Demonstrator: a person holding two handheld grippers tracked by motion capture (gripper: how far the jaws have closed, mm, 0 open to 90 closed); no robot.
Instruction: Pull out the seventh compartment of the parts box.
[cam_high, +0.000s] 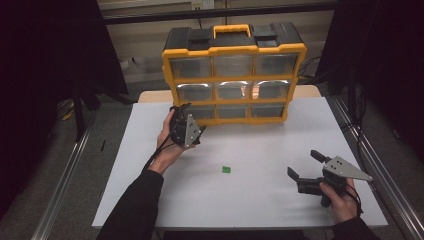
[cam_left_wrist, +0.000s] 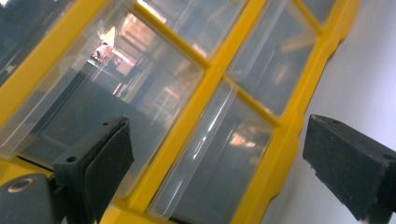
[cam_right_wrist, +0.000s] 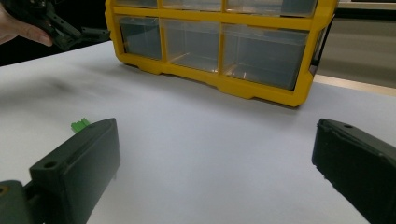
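The left hand-held gripper (cam_high: 186, 119), at centre-left of the high view, stands wide open and released at the lower-left clear plastic drawer (cam_left_wrist: 212, 154) of the yellow plastic drawer cabinet (cam_high: 233, 75); whether a pad touches it I cannot tell. The right hand-held gripper (cam_high: 305, 166), lower right, is also open and empty. A small green plastic block (cam_high: 226, 169) lies on the smooth white desk (cam_high: 250, 200), between them.
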